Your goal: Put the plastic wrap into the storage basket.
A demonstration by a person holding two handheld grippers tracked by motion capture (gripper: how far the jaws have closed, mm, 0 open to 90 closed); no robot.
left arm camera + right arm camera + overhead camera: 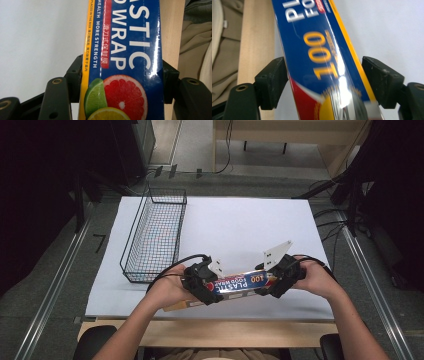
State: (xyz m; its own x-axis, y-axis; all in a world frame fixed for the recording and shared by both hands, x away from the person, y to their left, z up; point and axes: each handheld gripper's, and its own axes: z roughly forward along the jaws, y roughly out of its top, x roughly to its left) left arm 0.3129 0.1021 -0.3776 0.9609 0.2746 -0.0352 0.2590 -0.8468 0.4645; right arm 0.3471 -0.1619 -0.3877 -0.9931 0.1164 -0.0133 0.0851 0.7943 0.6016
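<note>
left gripper (202, 285): clamped on the plastic wrap box (240, 284) near its fruit-print end | right gripper (278, 279): jaws spread either side of the "100" end, gap visible (not pressing) | box: at the table (240, 220) near edge | wire basket (155, 235): well apart, far left

The plastic wrap box (122, 50) is blue with a yellow edge, white lettering and citrus-slice pictures.
</note>
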